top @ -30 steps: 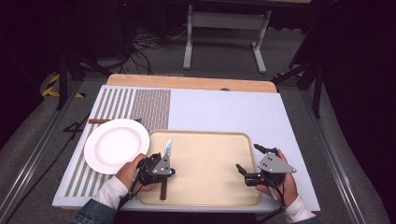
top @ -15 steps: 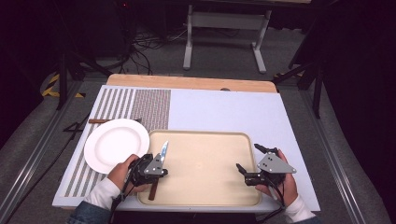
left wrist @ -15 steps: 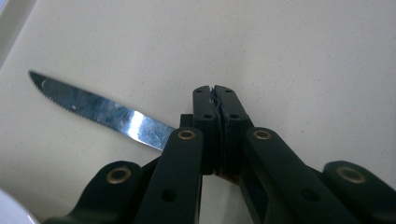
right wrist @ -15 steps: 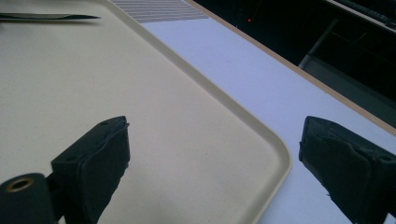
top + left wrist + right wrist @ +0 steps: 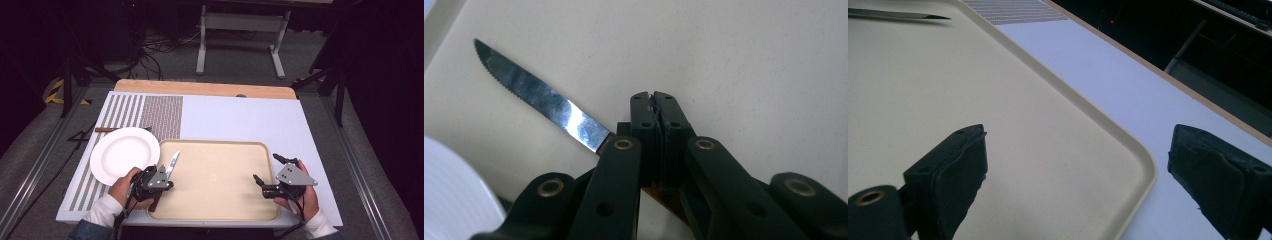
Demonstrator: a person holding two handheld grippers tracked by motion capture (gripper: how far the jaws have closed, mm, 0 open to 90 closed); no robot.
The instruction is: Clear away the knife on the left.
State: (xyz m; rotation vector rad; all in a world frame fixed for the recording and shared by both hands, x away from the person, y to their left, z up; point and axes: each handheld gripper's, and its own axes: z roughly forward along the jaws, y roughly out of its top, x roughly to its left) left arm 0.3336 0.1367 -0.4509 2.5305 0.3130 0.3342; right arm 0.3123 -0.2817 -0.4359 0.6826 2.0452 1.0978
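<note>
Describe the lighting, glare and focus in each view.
High view: table evenly lit, surroundings dark, sharp. Left gripper view: bright glare on the knife blade; near claw slightly soft. Right gripper view: tray rim sharp, close pads blurred.

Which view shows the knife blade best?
Left gripper view: the knife blade is close and sharp, serrations visible, handle pinched in the left claw. The high view shows it small over the tray; the right gripper view catches a thin sliver at its top-left edge.

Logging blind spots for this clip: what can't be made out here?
- Knife handle: left gripper view, covered by the left gripper jaws shut on it; high view, under the hand.
- Brown stick behind the plate: high view, too small to identify, its end hidden by the plate.
</note>
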